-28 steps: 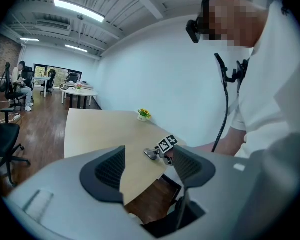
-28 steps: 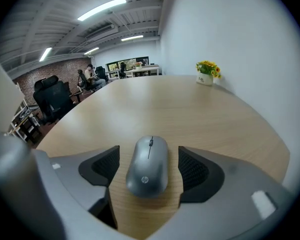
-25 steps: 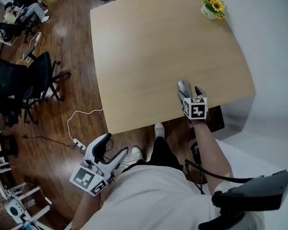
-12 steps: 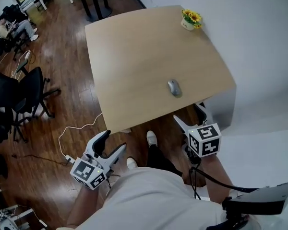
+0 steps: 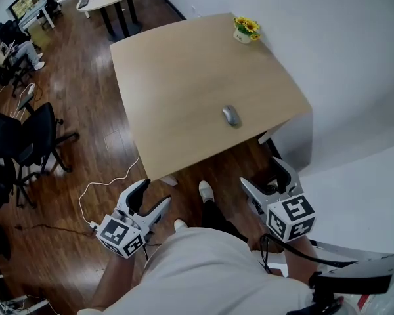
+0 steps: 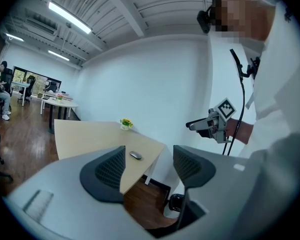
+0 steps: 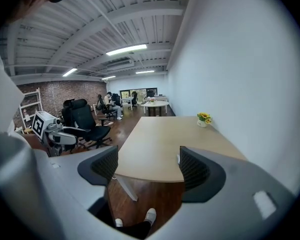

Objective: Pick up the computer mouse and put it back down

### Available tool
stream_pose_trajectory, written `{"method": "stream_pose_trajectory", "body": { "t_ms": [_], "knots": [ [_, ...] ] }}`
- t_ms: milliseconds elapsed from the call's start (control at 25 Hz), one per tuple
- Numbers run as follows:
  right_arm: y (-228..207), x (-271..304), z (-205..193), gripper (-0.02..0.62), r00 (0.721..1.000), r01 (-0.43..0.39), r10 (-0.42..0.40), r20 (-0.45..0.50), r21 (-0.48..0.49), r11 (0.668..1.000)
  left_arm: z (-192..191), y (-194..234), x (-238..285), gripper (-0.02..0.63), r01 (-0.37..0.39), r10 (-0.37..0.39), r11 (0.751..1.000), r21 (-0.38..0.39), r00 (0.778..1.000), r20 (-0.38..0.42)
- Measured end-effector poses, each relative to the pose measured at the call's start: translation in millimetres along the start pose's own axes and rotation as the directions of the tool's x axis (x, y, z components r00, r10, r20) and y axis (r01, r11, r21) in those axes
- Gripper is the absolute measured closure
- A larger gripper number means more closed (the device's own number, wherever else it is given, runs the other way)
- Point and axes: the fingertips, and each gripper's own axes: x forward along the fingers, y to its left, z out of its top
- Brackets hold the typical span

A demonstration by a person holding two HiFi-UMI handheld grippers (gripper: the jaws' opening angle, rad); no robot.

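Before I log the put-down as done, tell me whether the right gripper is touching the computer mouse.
Apart. The head view shows the computer mouse lying on the table, with the right gripper held off its near edge, jaws open and empty.

Left gripper (image 5: pixel 150 203): held low at left side, jaws apart, empty.
Right gripper (image 5: pixel 268 186): held low at right side, jaws apart, empty.

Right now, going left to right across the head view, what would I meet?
Black office chair → left gripper, jaws open → computer mouse on the table → right gripper, jaws open.
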Motion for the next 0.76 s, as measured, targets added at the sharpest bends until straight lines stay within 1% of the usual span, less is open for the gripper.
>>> {"method": "stream_pose_trajectory", "body": {
  "t_ms": [280,560,760],
  "knots": [
    [8.6,-1.2,0.5,0.204,1.000,-0.016,0.016,0.015,-0.005,1.000,3.8,-4.9,-6.4,0.321,0.000,0.000,1.000,0.027,1.000,0.012],
    [20.3,5.6,-3.1,0.208,0.999,-0.042,0.042,-0.002,-0.006,0.999,0.9,0.2,-20.8,0.321,-0.041,0.041,0.999,0.018,0.999,0.010],
    [23.1,8.6,-8.0,0.212,0.999,-0.043,0.043,-0.006,-0.005,0.999,-4.7,3.7,-25.0,0.321,-0.054,0.054,0.998,0.015,0.999,0.009]
  ]
}}
